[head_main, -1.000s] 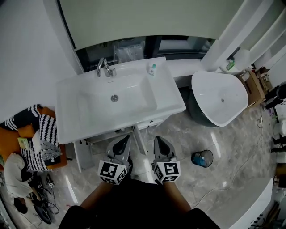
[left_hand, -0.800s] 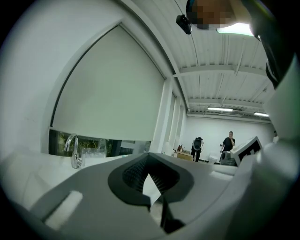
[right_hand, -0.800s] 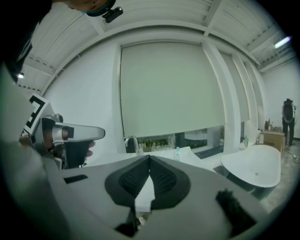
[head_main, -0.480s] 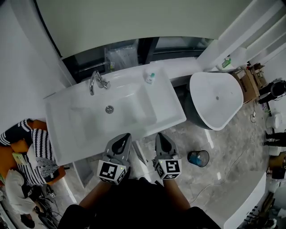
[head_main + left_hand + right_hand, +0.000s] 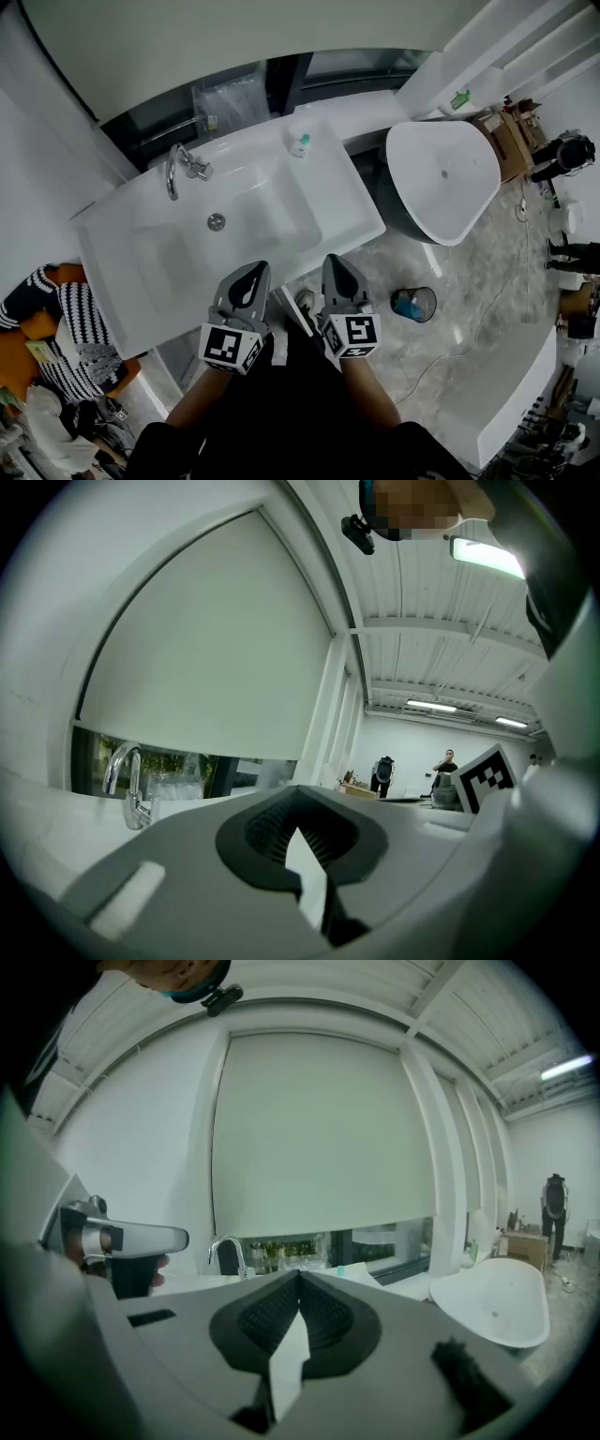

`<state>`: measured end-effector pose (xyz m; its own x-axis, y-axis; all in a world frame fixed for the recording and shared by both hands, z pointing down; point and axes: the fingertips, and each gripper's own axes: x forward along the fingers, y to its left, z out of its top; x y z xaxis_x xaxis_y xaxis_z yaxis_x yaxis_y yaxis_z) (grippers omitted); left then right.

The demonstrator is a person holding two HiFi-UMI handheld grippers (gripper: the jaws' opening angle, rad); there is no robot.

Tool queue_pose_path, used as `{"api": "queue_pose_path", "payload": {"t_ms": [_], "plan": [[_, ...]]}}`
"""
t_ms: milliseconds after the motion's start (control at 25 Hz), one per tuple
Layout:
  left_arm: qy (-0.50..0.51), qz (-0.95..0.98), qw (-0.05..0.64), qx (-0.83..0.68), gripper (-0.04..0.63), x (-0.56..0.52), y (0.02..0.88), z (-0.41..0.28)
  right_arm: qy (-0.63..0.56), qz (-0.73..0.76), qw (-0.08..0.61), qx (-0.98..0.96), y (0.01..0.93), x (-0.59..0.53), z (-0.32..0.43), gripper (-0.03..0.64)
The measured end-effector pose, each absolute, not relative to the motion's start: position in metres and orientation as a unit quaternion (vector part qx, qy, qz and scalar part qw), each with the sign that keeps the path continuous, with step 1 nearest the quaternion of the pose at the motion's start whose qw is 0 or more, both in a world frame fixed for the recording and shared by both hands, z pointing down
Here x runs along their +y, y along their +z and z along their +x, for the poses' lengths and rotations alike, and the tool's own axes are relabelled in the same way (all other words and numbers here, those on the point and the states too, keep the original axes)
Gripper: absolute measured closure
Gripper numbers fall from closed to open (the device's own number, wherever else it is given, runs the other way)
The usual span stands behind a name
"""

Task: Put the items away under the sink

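Left tongs (image 5: 253, 272): closed, jaw tips meeting, nothing between them. They are held over the front edge of the sink (image 5: 131, 281).

Right tongs (image 5: 335, 262): closed and empty, at the sink's front right, beside the left tongs.

Small white-and-teal bottle (image 5: 300, 143): upright on the sink's rear right corner, well apart from both tongs.

Faucet (image 5: 176, 169): at the sink's rear left.

Bathtub (image 5: 441, 178): to the right of the sink.

Bin (image 5: 412, 305): on the floor, off the sink's front right.

Faucet (image 5: 175, 169) at the back left of the sink (image 5: 281, 211), small bottle (image 5: 300, 143) on its back right corner, bathtub (image 5: 441, 178) right of the sink, bin (image 5: 413, 305) on the floor before the bathtub.
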<state>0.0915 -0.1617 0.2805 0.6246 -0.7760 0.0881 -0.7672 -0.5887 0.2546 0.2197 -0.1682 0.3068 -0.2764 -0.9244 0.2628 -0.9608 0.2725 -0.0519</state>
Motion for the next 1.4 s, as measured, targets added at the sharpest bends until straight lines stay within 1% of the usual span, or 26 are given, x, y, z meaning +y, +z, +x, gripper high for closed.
{"api": "queue_pose_path", "payload": {"t_ms": [560, 1080, 1200, 1400], "plan": [[-0.032, 0.879, 0.126, -0.458, 0.588, -0.190, 0.274, 0.102, 0.116, 0.588, 0.099, -0.795, 0.331, -0.201, 0.229, 0.601], [-0.020, 0.868, 0.145, -0.475, 0.588, -0.225, 0.290, 0.116, 0.115, 0.580, 0.105, -0.800, 0.357, -0.266, 0.239, 0.600], [-0.016, 0.866, 0.153, -0.476, 0.588, -0.237, 0.298, 0.119, 0.109, 0.573, 0.118, -0.804, 0.365, -0.283, 0.239, 0.600], [-0.012, 0.865, 0.161, -0.476, 0.588, -0.258, 0.309, 0.128, 0.108, 0.570, 0.120, -0.805, 0.378, -0.315, 0.242, 0.597]]}}
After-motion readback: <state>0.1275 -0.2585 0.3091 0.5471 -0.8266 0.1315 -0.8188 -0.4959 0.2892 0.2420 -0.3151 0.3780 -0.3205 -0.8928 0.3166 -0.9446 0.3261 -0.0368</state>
